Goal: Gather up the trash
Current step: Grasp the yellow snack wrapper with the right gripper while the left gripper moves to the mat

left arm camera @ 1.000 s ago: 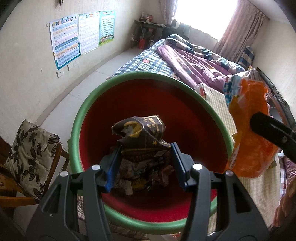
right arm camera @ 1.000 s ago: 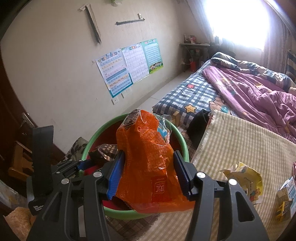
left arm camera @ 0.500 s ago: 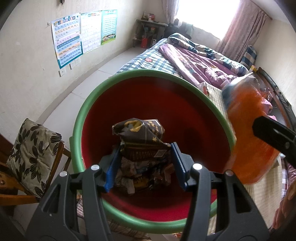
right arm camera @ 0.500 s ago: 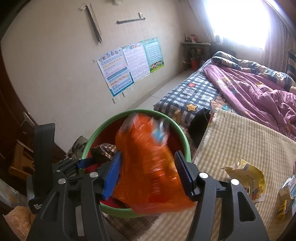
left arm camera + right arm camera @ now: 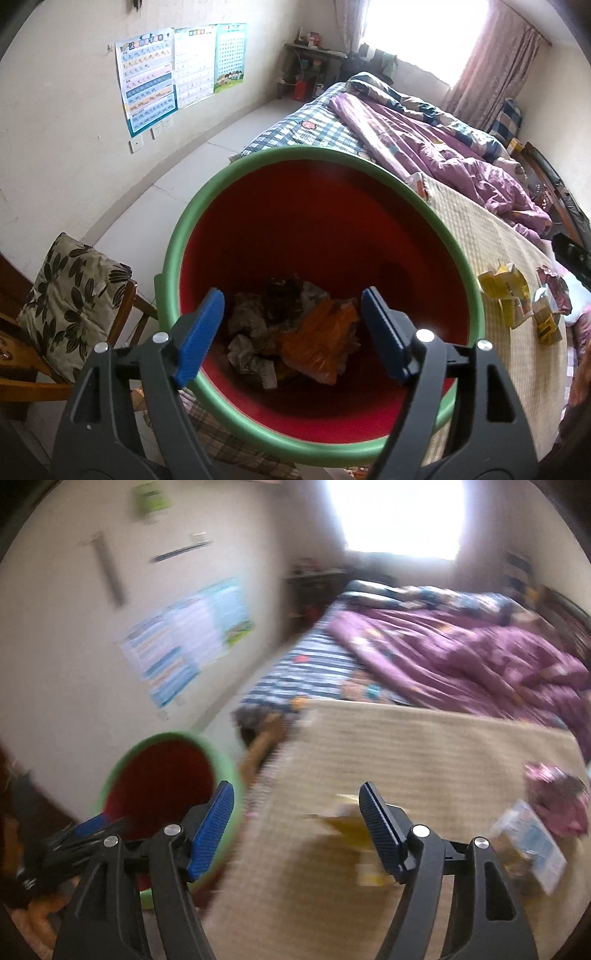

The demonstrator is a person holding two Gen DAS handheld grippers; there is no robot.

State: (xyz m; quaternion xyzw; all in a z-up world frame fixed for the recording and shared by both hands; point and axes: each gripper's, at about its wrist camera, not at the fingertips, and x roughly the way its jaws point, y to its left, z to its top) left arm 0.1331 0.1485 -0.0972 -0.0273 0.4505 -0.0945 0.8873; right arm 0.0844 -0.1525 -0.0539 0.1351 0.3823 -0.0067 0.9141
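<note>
Currently, one round plastic bin with a green rim and red interior (image 5: 236, 206) fills the centre of the left wrist view. One left gripper (image 5: 291, 332) hangs over its mouth; the jaws have just been opening and now stand spread, with nothing between the blue pads (image 5: 199, 332). Trash lies on the bin floor: one crumpled orange plastic wrapper (image 5: 321, 339) at 5 o'clock of the heap, and dark and grey crumpled wrappers (image 5: 258, 321) at 9 to 12 o'clock; their exact number cannot be told.

One right gripper (image 5: 297, 823) points over the beige woven mat (image 5: 406, 746) on the bed. Its jaws have just been opening and stand spread and empty. That view is motion-blurred. The bin sits at its 9 o'clock.

Uncollected trash on the mat, left wrist view, 3 o'clock:
- one torn yellow paper packet (image 5: 506, 291)
- one small yellow carton (image 5: 546, 317)
- one dark red wrapper (image 5: 554, 288)

Surroundings:
- one rumpled purple quilt (image 5: 443, 147) at 1 o'clock
- three wall charts (image 5: 177, 70) at 11 o'clock
- one wooden chair with a floral cushion (image 5: 70, 288) at 9 o'clock

Nothing blocks the bin mouth.
</note>
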